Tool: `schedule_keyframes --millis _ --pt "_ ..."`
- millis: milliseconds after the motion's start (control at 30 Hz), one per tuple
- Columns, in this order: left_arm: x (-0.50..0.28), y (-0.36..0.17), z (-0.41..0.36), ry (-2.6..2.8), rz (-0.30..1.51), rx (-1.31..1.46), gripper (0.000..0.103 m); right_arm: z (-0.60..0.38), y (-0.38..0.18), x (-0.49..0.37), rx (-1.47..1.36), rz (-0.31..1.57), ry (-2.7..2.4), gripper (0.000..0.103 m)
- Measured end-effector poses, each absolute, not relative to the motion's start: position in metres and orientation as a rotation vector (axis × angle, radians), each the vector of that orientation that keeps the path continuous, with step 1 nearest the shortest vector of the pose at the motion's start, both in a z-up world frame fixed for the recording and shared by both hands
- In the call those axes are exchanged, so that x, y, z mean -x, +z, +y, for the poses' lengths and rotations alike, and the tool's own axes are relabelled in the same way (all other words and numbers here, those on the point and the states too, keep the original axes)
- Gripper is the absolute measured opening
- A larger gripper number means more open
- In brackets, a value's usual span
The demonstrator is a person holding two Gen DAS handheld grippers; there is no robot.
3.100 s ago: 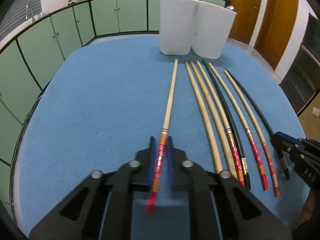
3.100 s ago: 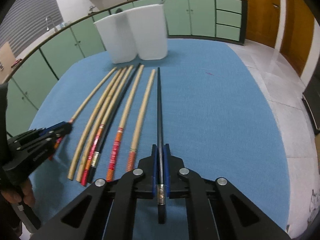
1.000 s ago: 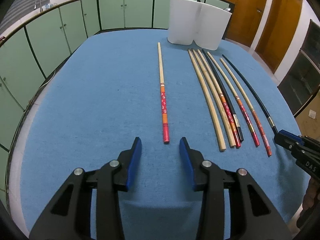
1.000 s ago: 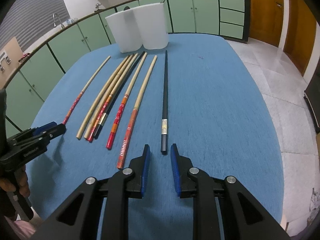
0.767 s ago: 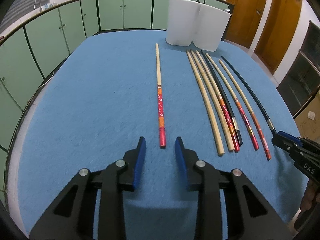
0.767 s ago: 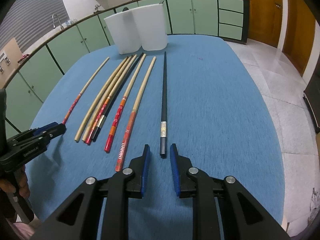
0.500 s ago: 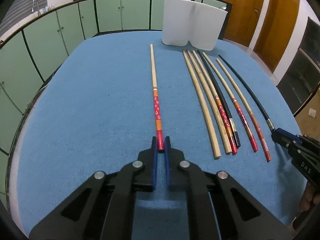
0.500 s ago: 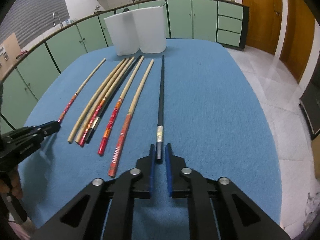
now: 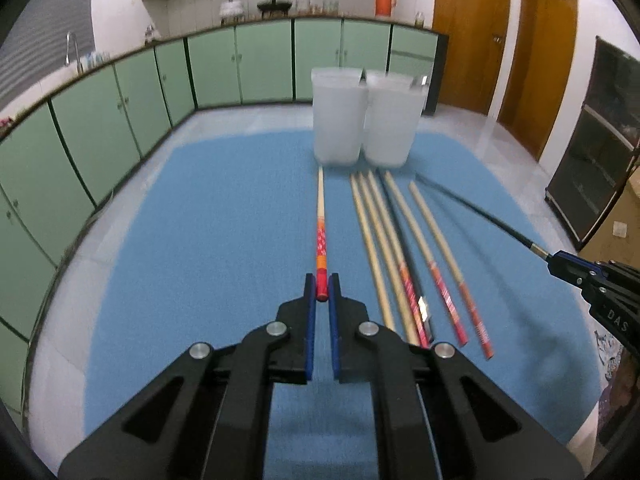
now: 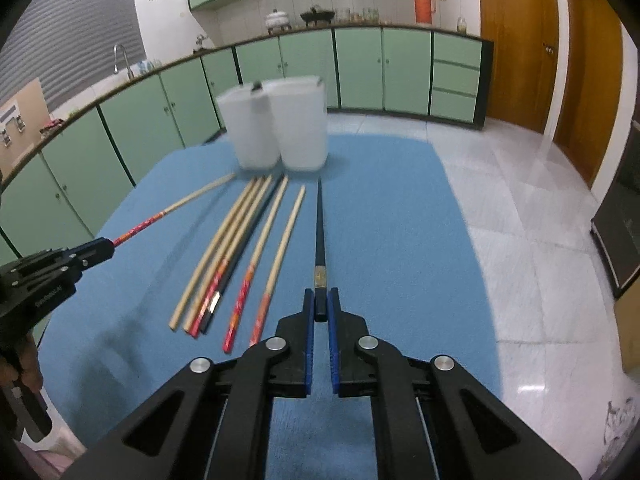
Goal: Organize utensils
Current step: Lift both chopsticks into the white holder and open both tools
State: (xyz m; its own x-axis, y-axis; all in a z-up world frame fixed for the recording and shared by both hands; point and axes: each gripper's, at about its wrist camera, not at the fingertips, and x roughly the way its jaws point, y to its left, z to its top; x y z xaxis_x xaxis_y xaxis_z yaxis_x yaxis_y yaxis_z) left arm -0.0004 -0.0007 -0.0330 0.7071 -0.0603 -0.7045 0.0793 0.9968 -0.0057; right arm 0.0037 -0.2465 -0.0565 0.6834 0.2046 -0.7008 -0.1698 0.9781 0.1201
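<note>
Against the frame half a second back, we are seeing both held chopsticks raised at the near end, and the camera views sitting higher, with more of the kitchen showing. The left gripper [image 9: 321, 287] is clamping its fingers [image 9: 309, 300] narrowly on the red end of the red-banded chopstick [image 9: 320, 216], whose pale tip is pointing at the left white bin [image 9: 339, 120]. The right gripper [image 10: 321, 300] is pinching the butt of the black chopstick [image 10: 319, 232] in the same way, its tip aimed toward the right white bin [image 10: 302, 128]. Both tools are reaching forward, roughly level, side by side. Between them, six loose chopsticks [image 10: 240, 248] are lying in a row on the blue table [image 10: 400, 240]. We are noting bare blue surface left of the left gripper and right of the right gripper; the table's right edge is bordering tiled floor [image 10: 540, 220].
</note>
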Motion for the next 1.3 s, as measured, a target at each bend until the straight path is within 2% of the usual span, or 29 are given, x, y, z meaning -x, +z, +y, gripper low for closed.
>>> schedule_keyframes --millis 367,867,1300 --pt "-0.007 0.051 0.001 -0.100 0.574 0.004 0.005 -0.264 0.030 -0.016 -0.080 0.623 0.247 0.006" --pt "-0.049 0.095 -0.006 -0.179 0.493 0.041 0.005 -0.259 0.090 -0.061 -0.059 0.563 0.358 0.006" --pt "-0.079 0.162 -0.007 -0.171 0.310 0.048 0.005 -0.248 0.166 -0.105 -0.041 0.407 0.393 0.006"
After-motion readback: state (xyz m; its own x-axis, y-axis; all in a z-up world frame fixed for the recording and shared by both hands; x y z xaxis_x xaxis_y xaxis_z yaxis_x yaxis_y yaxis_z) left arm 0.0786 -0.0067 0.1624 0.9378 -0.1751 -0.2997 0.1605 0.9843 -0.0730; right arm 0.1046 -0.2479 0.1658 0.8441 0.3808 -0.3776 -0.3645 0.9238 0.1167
